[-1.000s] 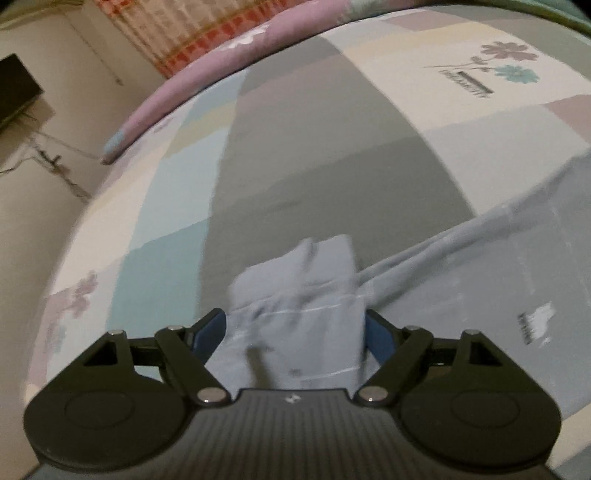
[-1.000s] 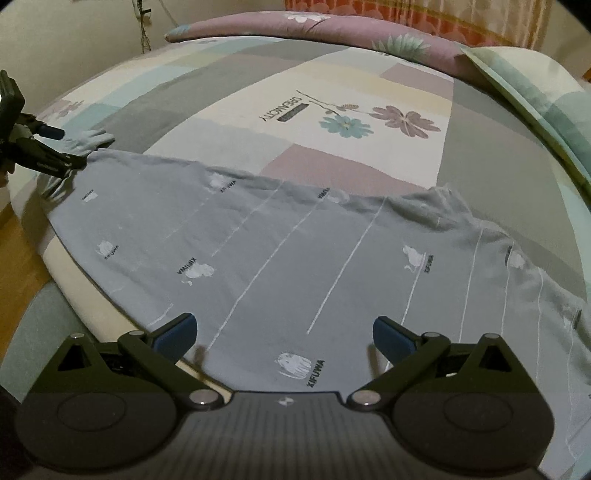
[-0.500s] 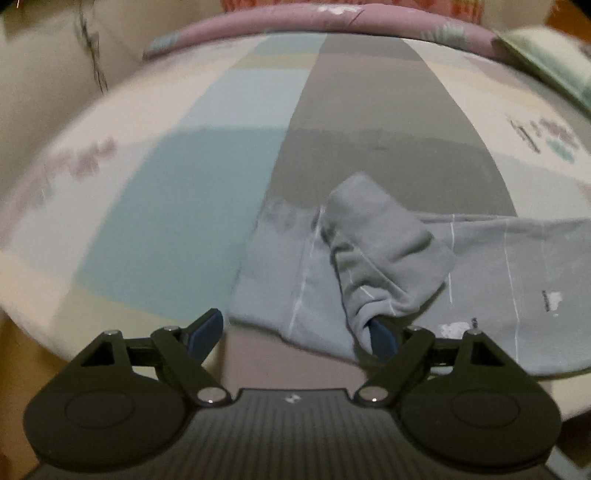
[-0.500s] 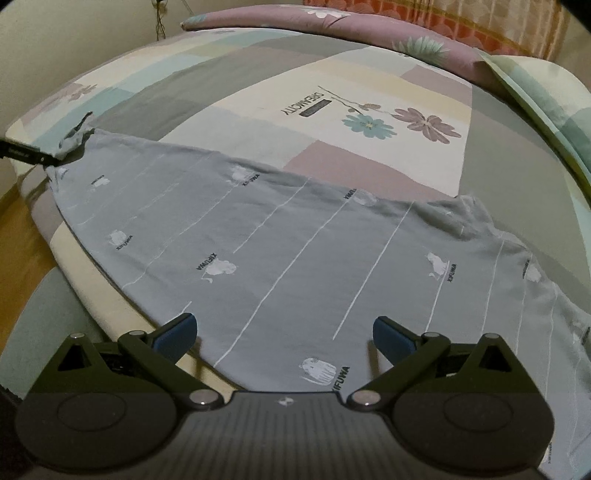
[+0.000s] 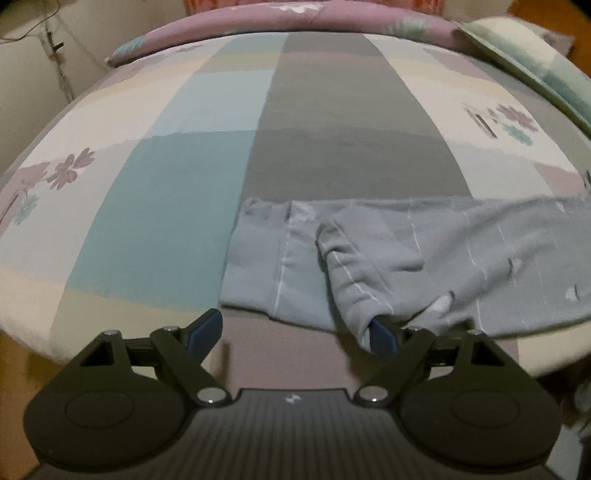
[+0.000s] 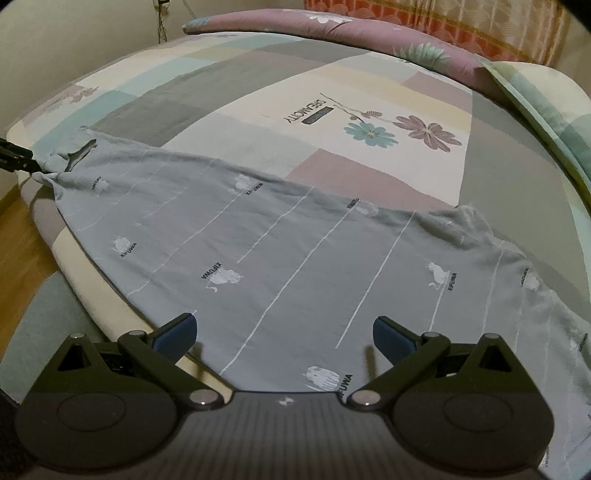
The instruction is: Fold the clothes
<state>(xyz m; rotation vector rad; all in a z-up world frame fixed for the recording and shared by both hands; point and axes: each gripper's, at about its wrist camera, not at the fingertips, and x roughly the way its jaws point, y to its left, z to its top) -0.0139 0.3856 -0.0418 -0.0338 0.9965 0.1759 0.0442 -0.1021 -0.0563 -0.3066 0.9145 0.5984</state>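
Observation:
A grey-blue garment [image 6: 295, 258] with thin white stripes and small cat prints lies spread across the bed. Its left end [image 5: 266, 258] lies flat near the bed's edge, with a rumpled sleeve fold [image 5: 362, 273] on top. My left gripper [image 5: 295, 332] is open just in front of that end. The fold drapes over its right fingertip [image 5: 382, 336], and nothing is pressed between the pads. My right gripper [image 6: 284, 332] is open and hovers over the garment's near hem. At the far left of the right wrist view, the left gripper's black tip [image 6: 16, 158] shows by the garment's end.
The bed [image 5: 177, 206] has a patchwork sheet in teal, grey and cream. A purple bolster [image 6: 351, 33] lies along the far side and a green pillow [image 6: 546, 99] at the right. Wooden floor [image 6: 18, 251] borders the bed's near left edge. Cables hang on the wall [image 5: 55, 55].
The left gripper has swung round and pulled back from the garment's end. The sleeve end that lay between its jaws now lies on the bed, one fold on the right fingertip. The right gripper stayed.

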